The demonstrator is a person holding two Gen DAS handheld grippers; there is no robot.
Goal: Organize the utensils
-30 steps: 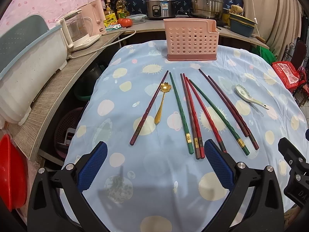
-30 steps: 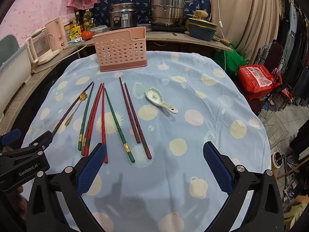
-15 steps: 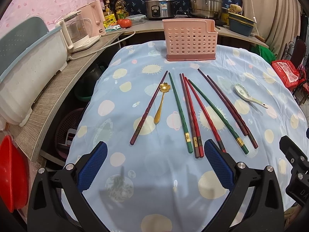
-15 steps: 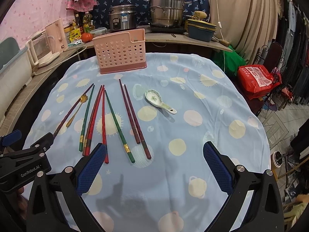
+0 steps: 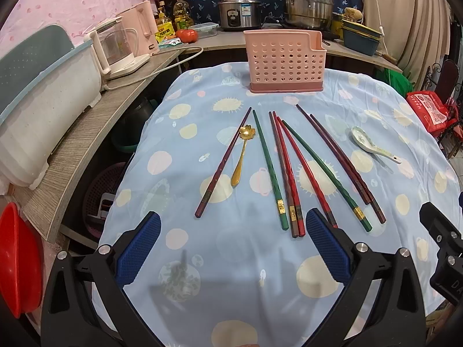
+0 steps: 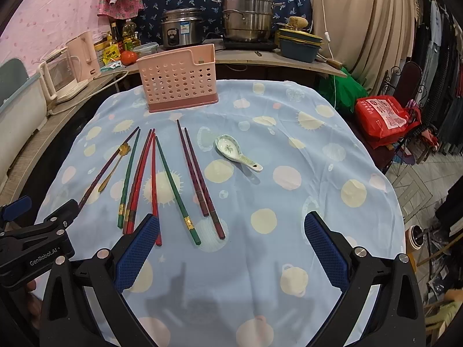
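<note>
A pink perforated utensil holder (image 5: pixel 285 59) stands upright at the far side of the table; it also shows in the right wrist view (image 6: pixel 179 76). Several chopsticks (image 5: pixel 289 170) in red, green and dark maroon lie in front of it, also in the right wrist view (image 6: pixel 162 173). A gold spoon (image 5: pixel 242 156) lies among the left ones. A white ceramic spoon (image 5: pixel 371 144) lies to the right, also in the right wrist view (image 6: pixel 235 151). My left gripper (image 5: pixel 233 248) is open and empty near the table's front edge. My right gripper (image 6: pixel 231 248) is open and empty beside it.
The table wears a blue spotted cloth (image 5: pixel 202 245). A counter on the left holds a white tub (image 5: pixel 43 107) and a kettle (image 5: pixel 121 49). Pots (image 6: pixel 246 17) stand on the back counter. A red bag (image 6: pixel 382 115) sits off the right edge.
Both grippers have drawn back and risen slightly, so the utensils sit a little farther off. Nothing on the table has moved.
</note>
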